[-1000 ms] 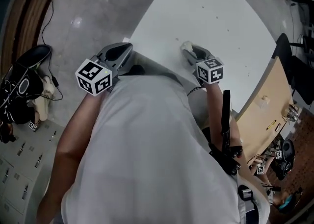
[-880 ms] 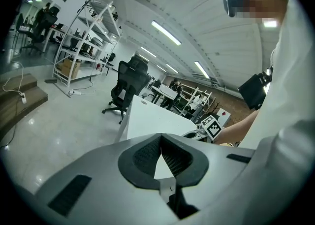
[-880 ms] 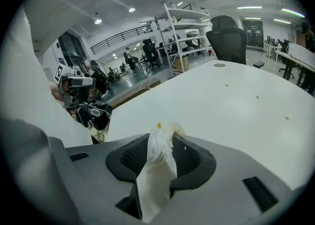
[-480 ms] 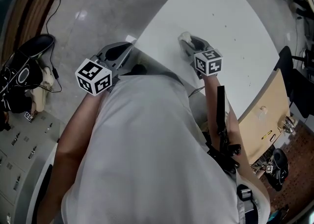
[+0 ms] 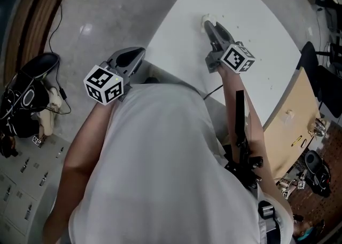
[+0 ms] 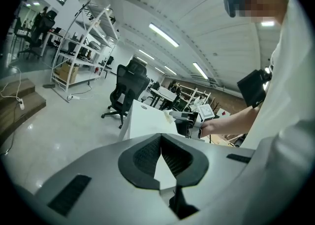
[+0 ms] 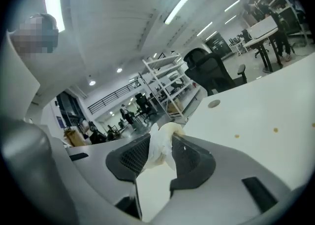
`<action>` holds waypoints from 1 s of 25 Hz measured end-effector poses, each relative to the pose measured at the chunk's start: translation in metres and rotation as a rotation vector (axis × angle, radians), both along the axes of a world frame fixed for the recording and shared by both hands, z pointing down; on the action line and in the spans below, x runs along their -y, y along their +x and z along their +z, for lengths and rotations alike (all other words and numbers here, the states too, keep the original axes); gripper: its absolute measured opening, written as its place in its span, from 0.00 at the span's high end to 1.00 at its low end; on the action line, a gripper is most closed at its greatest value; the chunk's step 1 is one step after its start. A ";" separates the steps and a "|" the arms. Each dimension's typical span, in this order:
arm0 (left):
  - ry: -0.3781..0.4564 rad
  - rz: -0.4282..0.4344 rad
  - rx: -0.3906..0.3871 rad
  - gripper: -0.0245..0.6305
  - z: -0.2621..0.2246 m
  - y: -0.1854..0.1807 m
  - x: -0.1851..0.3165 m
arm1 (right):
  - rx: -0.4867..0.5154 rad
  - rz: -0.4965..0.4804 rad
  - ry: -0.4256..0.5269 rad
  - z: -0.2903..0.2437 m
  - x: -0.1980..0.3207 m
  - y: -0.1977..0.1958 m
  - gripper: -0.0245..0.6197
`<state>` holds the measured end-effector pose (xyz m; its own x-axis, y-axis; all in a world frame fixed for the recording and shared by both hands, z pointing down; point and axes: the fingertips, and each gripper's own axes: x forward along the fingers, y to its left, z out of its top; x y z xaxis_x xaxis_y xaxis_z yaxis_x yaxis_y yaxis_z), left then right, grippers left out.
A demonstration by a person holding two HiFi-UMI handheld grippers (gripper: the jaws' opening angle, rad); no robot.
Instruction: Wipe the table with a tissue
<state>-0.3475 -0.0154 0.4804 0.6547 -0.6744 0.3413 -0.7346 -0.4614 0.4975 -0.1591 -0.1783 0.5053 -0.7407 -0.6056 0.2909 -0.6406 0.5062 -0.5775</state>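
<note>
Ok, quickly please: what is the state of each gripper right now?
Left gripper: closed, nothing between its jaws.
Right gripper: closed on the tissue.

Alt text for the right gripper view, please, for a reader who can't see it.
The right gripper pinches a crumpled white tissue between its dark fingers, over a white table dotted with small specks. Beyond stand a black office chair and shelving racks under ceiling strip lights.
</note>
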 end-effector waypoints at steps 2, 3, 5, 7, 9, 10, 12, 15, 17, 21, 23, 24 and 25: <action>0.003 0.023 -0.004 0.95 -0.001 0.008 0.004 | -0.021 0.031 0.010 -0.003 0.000 0.019 0.75; 0.003 0.037 -0.006 0.95 -0.001 0.012 0.006 | -0.039 0.056 0.002 0.000 -0.002 0.031 0.75; 0.003 0.067 -0.010 0.95 -0.001 0.021 0.010 | -0.064 0.109 -0.030 0.010 -0.010 0.052 0.75; 0.004 0.100 -0.016 0.95 -0.001 0.028 0.013 | -0.079 0.145 -0.061 0.020 -0.026 0.065 0.75; 0.004 0.134 -0.026 0.95 -0.001 0.036 0.016 | -0.101 0.161 -0.082 0.027 -0.044 0.073 0.75; 0.003 0.151 -0.031 0.95 -0.001 0.041 0.017 | -0.110 0.165 -0.091 0.029 -0.052 0.076 0.75; -0.001 0.186 -0.035 0.95 -0.002 0.053 0.020 | -0.122 0.170 -0.107 0.032 -0.063 0.083 0.75; 0.008 0.287 -0.036 0.95 -0.005 0.078 0.030 | -0.148 0.212 -0.108 0.030 -0.083 0.102 0.75; 0.021 0.375 -0.038 0.95 -0.006 0.097 0.036 | -0.162 0.268 -0.096 0.026 -0.099 0.119 0.75; 0.032 0.493 -0.032 0.95 -0.007 0.133 0.040 | -0.174 0.355 -0.083 0.017 -0.124 0.154 0.75; 0.034 0.534 -0.027 0.95 -0.009 0.146 0.042 | -0.184 0.391 -0.078 0.015 -0.132 0.171 0.75; 0.037 0.545 -0.020 0.95 -0.010 0.150 0.045 | -0.186 0.403 -0.074 0.017 -0.133 0.177 0.75; 0.044 0.550 -0.012 0.95 -0.011 0.152 0.049 | -0.187 0.410 -0.070 0.019 -0.132 0.183 0.75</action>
<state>-0.1952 -0.0648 0.4690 0.9182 -0.2454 0.3109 -0.3739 -0.7959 0.4762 0.0235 -0.0461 0.5240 -0.3745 -0.8120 0.4476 -0.8764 0.1523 -0.4569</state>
